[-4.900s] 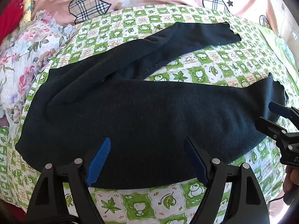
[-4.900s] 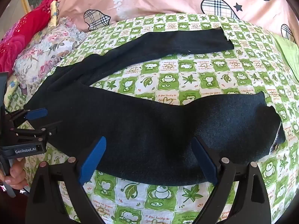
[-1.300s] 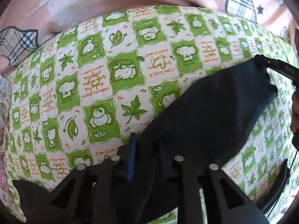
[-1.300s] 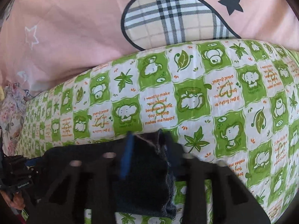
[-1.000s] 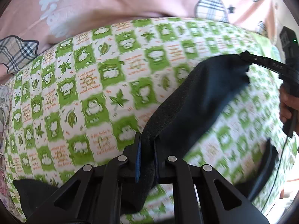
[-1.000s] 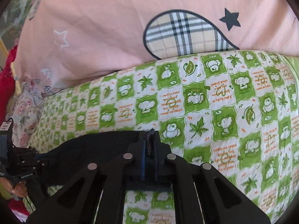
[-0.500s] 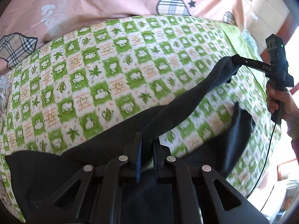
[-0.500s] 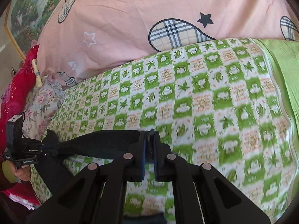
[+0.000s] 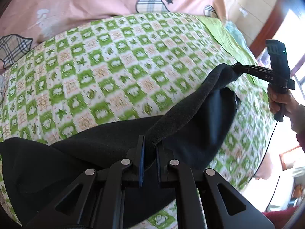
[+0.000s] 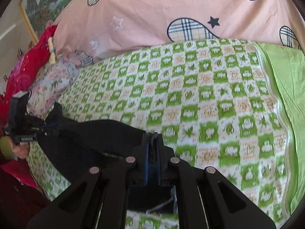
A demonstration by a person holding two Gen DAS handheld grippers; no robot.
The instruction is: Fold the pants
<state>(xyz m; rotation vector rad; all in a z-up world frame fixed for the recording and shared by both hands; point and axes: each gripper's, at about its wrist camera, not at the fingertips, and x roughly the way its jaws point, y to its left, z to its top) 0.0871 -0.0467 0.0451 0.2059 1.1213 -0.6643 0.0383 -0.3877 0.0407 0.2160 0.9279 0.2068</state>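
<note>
- We work over a bed spread with a green-and-white checked sheet (image 9: 114, 72), a pink quilt (image 10: 152, 19) with plaid patches heaped behind it.
- Our left gripper (image 9: 149, 150) has its jaws closed tight on a thick fold of the black pants (image 9: 85, 152).
- Our right gripper (image 10: 152, 143) is likewise clamped on the dark fabric, at the pants' far end.
- The pants hang stretched between the two grippers, lifted above the sheet, the rest draping down onto the near side of the bed.
</note>
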